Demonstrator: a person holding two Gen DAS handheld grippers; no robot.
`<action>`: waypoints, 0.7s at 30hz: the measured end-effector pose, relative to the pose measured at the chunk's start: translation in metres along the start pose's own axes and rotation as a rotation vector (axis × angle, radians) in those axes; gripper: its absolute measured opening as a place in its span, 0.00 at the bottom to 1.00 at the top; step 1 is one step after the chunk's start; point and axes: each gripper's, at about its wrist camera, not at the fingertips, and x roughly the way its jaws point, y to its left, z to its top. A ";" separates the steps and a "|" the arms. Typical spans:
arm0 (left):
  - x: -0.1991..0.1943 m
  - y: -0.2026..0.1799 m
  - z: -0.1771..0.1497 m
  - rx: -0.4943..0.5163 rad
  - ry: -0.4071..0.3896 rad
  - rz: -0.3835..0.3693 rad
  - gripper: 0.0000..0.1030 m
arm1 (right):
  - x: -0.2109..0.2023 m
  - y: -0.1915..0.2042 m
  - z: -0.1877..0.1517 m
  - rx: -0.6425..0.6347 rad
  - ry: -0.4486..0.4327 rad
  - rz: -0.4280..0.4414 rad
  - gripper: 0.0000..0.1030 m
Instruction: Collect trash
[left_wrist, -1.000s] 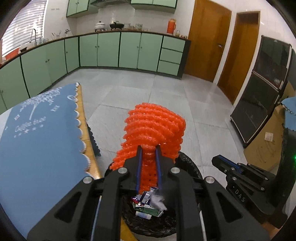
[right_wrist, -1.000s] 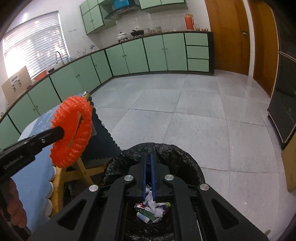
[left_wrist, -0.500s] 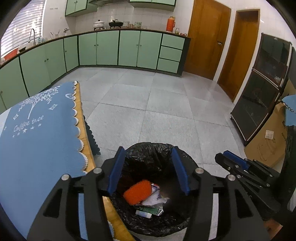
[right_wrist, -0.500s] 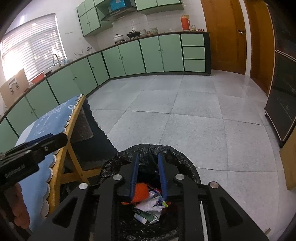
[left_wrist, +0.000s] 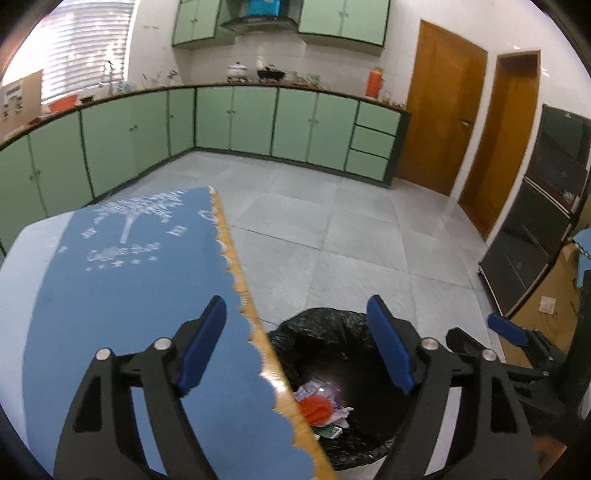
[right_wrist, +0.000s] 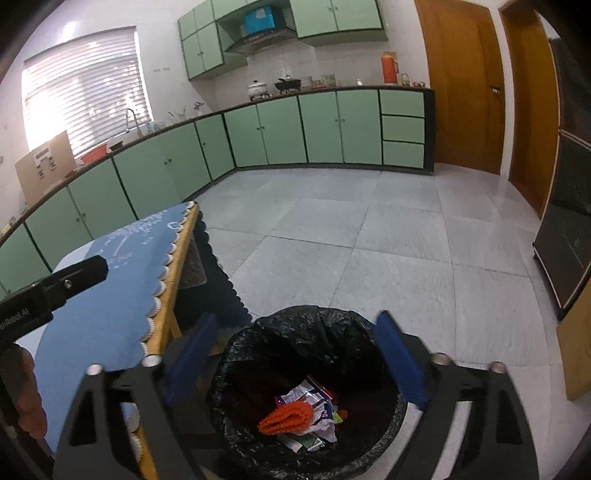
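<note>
Both claws, left claw (left_wrist: 295, 347) and right claw (right_wrist: 295, 363), are spread wide and empty. The orange net (right_wrist: 286, 417) is seen inside the black-lined bin (right_wrist: 314, 325), at 6 o'clock below the right claw.

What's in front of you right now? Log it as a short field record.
left gripper: open, empty, over the table edge
right gripper: open, empty, above the bin
bin: black liner, on the floor beside the table
orange mesh: inside the bin, on wrappers
table: blue cloth
</note>
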 end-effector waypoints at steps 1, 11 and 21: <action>-0.007 0.002 0.000 0.000 -0.009 0.012 0.78 | -0.005 0.004 0.001 -0.006 -0.004 0.008 0.91; -0.073 0.027 -0.010 -0.042 -0.046 0.102 0.84 | -0.045 0.036 0.013 -0.021 -0.006 0.107 0.94; -0.140 0.049 -0.027 -0.083 -0.100 0.176 0.85 | -0.097 0.078 0.013 -0.095 -0.025 0.163 0.94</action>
